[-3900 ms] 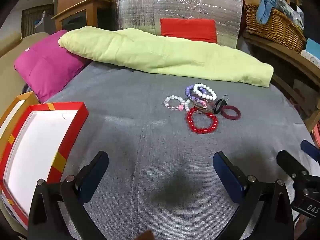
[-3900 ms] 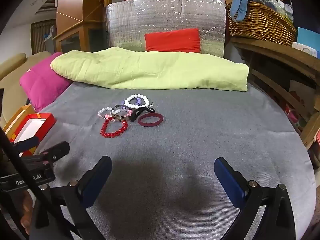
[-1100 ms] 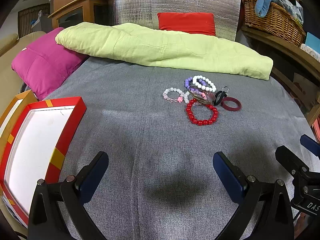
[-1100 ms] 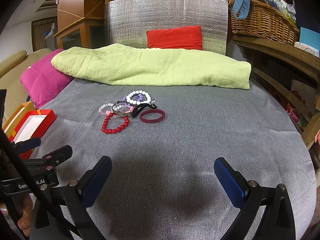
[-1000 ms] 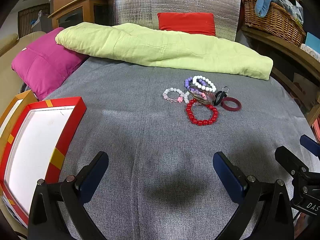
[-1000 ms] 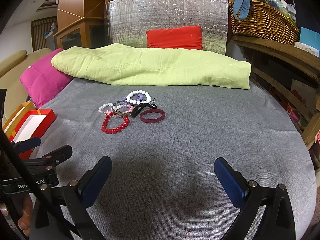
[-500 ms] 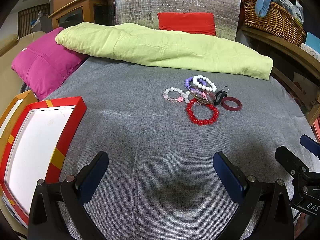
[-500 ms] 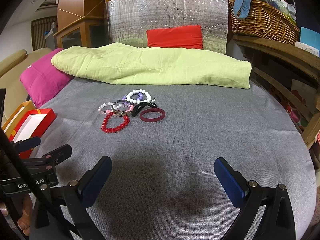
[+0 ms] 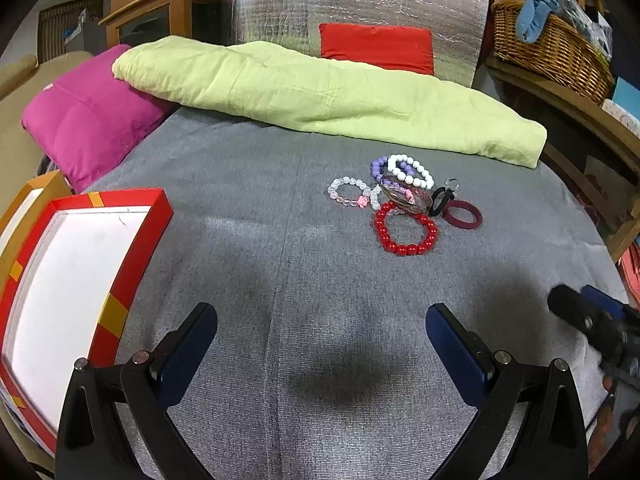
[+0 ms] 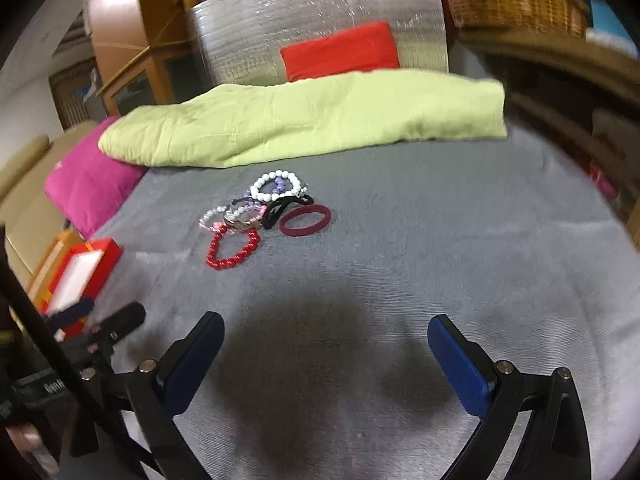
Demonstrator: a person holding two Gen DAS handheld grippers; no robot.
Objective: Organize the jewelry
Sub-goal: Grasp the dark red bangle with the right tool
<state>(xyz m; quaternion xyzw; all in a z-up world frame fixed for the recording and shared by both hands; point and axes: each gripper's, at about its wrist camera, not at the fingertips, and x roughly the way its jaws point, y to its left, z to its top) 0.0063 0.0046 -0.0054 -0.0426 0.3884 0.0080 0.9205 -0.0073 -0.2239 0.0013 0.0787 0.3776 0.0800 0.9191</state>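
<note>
A grey woven bed cover [image 9: 304, 264] fills the near and middle field; a folded lime-green quilt [image 9: 320, 96] lies across its far edge, and a magenta cushion [image 9: 88, 120] rests at far left. At near left sits a red-rimmed, white-lined shallow box [image 9: 132, 256], which holds nothing visible; an orange-edged box [image 9: 36, 190] lies partly hidden behind it. Right of centre, well apart from the box, the jewelry lies in one cluster: a red bead bracelet [image 9: 405, 233], a maroon ring band [image 9: 462, 218], a white bead bracelet [image 9: 410, 170], a clear pink-charm bracelet [image 9: 350, 193] and a purple bead bracelet [image 9: 378, 168], some overlapping. By this evidence, sorting has not begun. The left gripper [image 9: 322, 354] has its fingers spread, grasping nothing. The right gripper [image 10: 326, 362] is closing slightly with nothing between its fingers.
</note>
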